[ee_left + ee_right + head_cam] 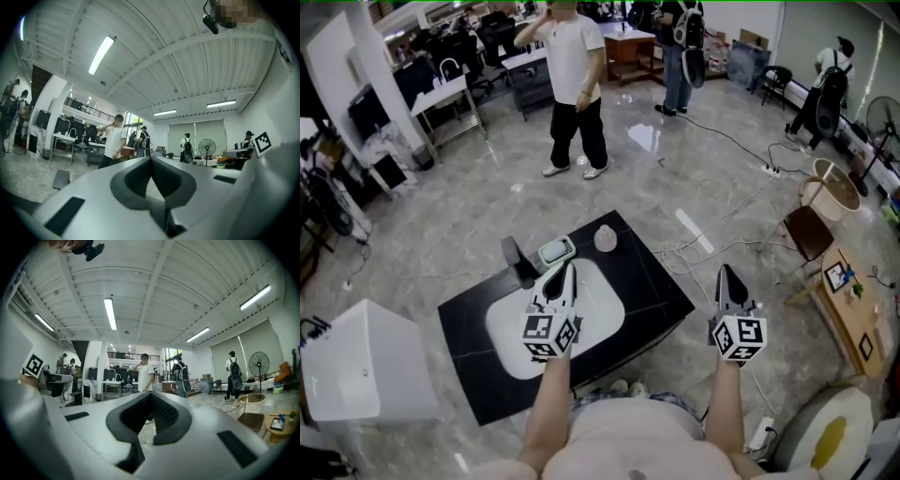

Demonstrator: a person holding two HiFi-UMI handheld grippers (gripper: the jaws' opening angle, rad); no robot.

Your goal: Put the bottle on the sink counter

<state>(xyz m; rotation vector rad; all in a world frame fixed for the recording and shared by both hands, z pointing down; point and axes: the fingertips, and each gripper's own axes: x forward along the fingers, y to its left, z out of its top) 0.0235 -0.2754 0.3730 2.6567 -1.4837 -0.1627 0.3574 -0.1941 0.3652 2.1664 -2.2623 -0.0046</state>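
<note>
Two grippers were noted: the left gripper (568,273) and right gripper (727,275) both had jaws fully closed and empty. One bottle (606,238) sat on the black desk (661,292) beside one basin (605,305).

A person in a white shirt (577,84) stands on a glossy grey stone floor (469,206). Desks (441,98) stand behind that person, and a cable (731,141) trails nearby. A standing fan (258,365) is well apart. Tube lights (110,312) line the ribbed white ceiling (154,282) above.
</note>
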